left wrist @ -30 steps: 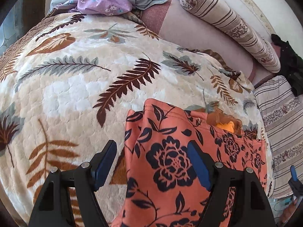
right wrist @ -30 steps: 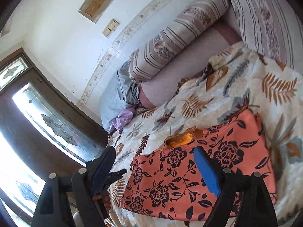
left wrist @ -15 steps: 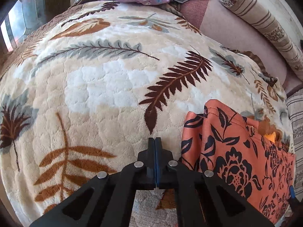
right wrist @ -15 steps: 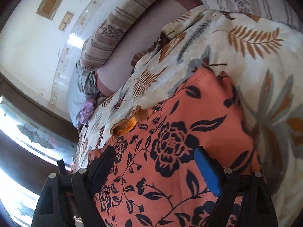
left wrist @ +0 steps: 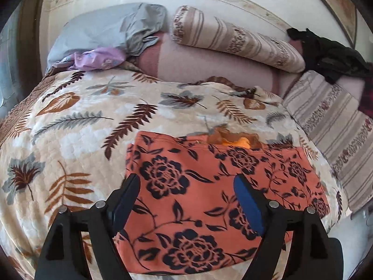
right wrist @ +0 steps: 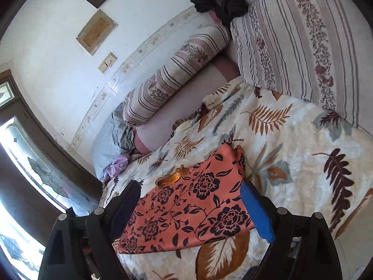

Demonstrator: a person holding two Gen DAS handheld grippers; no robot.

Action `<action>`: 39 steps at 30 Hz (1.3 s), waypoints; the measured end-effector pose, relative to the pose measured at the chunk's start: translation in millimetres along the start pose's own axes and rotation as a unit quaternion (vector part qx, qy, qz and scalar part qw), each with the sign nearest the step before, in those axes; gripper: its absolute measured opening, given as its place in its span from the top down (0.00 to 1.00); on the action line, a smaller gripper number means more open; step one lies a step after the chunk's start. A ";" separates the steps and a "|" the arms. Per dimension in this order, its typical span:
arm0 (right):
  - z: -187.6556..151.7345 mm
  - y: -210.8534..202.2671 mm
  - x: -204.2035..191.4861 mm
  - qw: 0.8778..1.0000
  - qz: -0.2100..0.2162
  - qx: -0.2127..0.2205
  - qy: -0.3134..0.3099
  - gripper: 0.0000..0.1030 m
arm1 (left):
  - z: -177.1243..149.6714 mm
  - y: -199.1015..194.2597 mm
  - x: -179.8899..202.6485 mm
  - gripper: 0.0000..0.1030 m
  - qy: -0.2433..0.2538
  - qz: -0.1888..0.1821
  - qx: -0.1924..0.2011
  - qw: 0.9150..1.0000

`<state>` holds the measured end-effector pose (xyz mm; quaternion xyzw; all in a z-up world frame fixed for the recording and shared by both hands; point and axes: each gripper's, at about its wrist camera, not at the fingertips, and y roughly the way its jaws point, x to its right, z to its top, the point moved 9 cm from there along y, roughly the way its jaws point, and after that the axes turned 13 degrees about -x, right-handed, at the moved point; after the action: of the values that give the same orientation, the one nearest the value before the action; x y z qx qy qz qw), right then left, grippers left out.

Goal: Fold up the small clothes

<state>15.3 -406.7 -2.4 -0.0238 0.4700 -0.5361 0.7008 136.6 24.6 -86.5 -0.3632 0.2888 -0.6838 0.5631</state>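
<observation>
Both tongs apart, left tongs (left wrist: pixel 186 186) opening, garment (left wrist: pixel 209 198) flat

L hand-held gripper (left wrist: pixel 186 200) | blk frame, silver screws, blue pads | R hand-held gripper (right wrist: pixel 191 205) same

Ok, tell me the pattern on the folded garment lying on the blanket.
Orange-coral garment with dark navy flowers and leafy vines; clearest in the left wrist view.
</observation>
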 end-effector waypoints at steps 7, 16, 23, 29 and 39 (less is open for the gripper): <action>-43.5 -69.3 -13.5 0.999 -0.019 0.016 -0.023 0.13 | -63.5 76.4 2.3 0.16 0.071 0.093 -0.067 0.991; -39.5 -114.2 -7.4 0.999 0.007 0.051 0.000 0.13 | -41.6 35.4 17.9 0.15 0.075 0.139 -0.001 0.987; -42.6 -109.1 -26.1 0.999 0.028 0.039 -0.004 0.13 | -57.1 64.8 -12.1 0.13 -0.004 0.108 -0.090 0.990; -49.8 -97.9 -41.8 0.999 0.028 0.027 -0.009 0.13 | -33.3 31.5 -20.8 0.13 -0.042 0.103 -0.002 0.994; -113.8 66.5 -52.7 0.959 0.186 -0.145 0.158 0.09 | -38.4 16.9 -13.8 0.13 -0.052 0.056 0.011 0.997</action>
<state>-13.2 -284.2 -68.1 0.0480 0.6434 -0.3195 0.6940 115.9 34.2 -124.3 -0.3756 0.2718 -0.6340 0.6190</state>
